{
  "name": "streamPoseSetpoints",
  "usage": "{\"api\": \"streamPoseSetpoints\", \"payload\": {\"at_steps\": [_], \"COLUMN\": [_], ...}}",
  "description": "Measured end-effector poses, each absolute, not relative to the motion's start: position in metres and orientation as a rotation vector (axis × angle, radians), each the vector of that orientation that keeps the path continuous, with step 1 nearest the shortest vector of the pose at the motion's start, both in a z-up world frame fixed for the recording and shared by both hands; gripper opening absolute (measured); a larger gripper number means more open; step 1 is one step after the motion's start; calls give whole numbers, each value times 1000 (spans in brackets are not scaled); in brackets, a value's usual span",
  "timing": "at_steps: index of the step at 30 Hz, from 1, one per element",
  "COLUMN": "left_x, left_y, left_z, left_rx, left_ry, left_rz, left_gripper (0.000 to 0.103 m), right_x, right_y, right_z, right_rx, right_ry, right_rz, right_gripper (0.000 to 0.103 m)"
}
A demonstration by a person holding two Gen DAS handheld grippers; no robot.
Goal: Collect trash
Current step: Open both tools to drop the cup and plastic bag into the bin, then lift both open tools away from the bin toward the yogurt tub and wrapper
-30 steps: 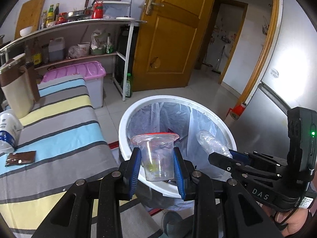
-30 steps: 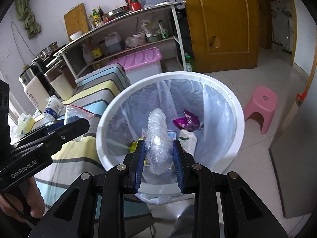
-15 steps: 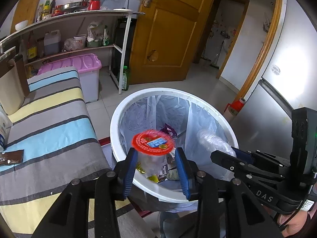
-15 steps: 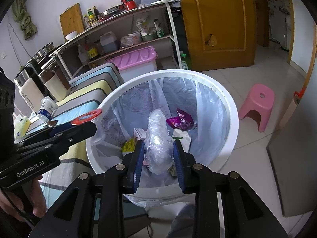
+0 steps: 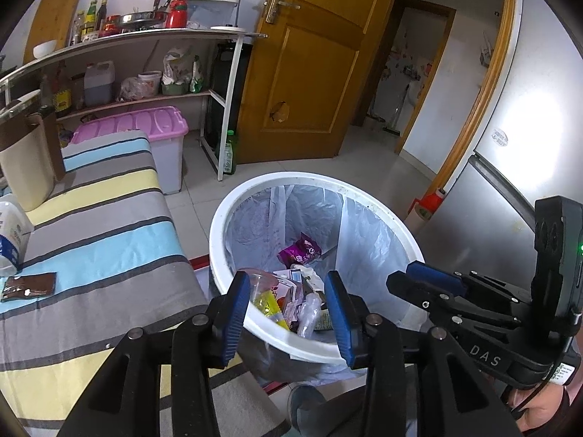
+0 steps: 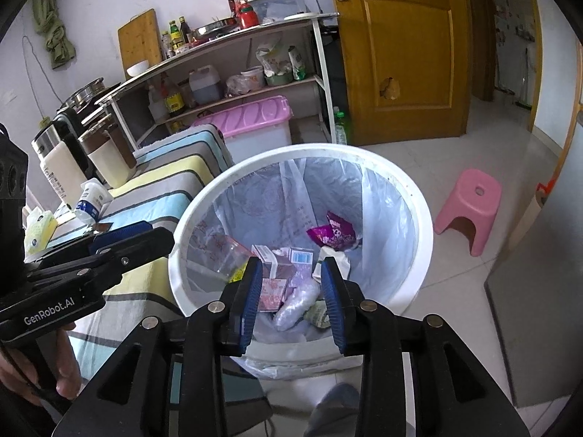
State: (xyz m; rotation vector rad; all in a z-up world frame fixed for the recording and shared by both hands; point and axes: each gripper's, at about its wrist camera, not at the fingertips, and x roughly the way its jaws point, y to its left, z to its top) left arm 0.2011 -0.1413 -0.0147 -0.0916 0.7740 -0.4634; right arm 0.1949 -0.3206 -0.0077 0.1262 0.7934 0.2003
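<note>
White round bin [image 6: 419, 196], crinkled liner [image 6: 382, 218], wrappers [image 6: 331, 235]

Two markings can be read. In the right wrist view, "GenRobot.AI" stands in white letters on the black body of the left hand-held gripper [image 6: 120, 244]. In the left wrist view, "DAS" stands in pale letters on the black body of the right hand-held gripper [image 5: 430, 278]. A small white sticker at the rear of that same gripper carries print too small to read. Labels on the shelf bottles and on the packets in the trash bin [image 6: 422, 218] are too blurred to make out.
</note>
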Motion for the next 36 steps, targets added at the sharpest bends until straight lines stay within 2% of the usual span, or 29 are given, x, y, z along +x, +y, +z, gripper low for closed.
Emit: {"api": "streamPoseSetpoints", "payload": {"at_steps": [20,36], "left_x": [143,115], "left_y": [-82,-18], "left_z": [14,6], "left_rx": [-124,-161], "left_ry": [681,686], "left_rz": [-376,-238], "left_gripper": [42,42], "right_x": [159,151], "right_y": [-265,-209], "right_z": [28,22], "right_rx": [50,2], "right_ry": [722,739], "right_rz": [332,502], "right_gripper": [35,35]}}
